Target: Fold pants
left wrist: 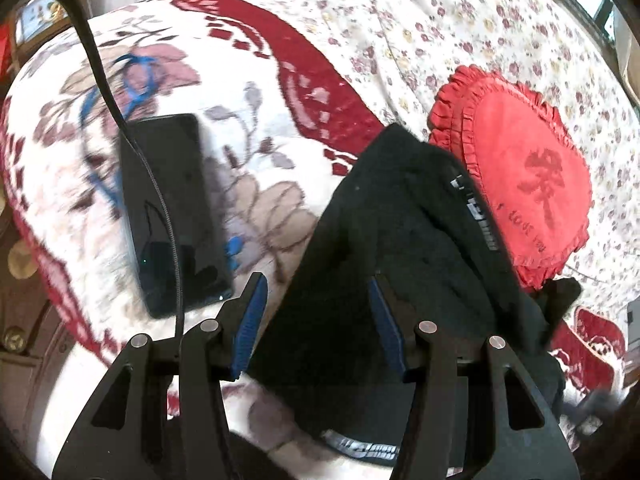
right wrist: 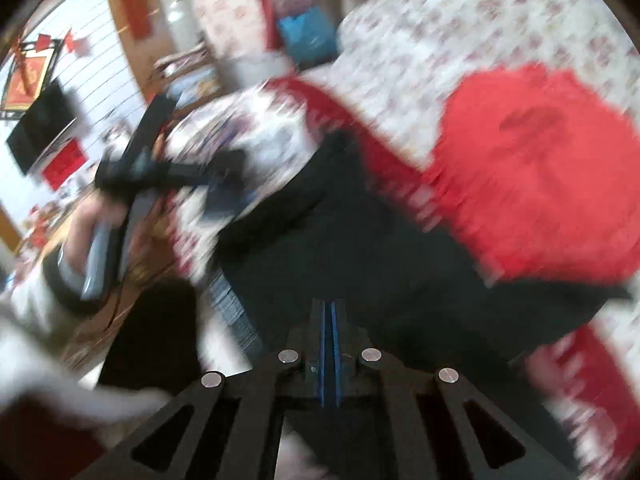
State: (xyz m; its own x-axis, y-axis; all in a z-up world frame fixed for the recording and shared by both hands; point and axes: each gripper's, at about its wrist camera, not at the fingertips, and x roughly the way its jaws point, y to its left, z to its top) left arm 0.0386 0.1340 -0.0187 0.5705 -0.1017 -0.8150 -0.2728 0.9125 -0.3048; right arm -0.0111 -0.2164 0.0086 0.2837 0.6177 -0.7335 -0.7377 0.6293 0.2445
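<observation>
Right now left gripper point(left wrist: 316, 312) spread wide, blue pads apart over black pants point(left wrist: 400, 216), gripping nothing. Pants lie bunched on floral blanket point(left wrist: 248, 72), touching red heart cushion point(left wrist: 528, 176). Phone point(left wrist: 172, 212) beside. Right gripper point(right wrist: 330, 308) pressed together; view blurred, fabric between pads unclear.

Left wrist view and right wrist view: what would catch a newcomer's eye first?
The red heart-shaped cushion stands out, lying on the flowered bedspread just beyond the black pants. To the left a black phone lies on the blanket. The left gripper is open over the pants; the right gripper is shut.
</observation>
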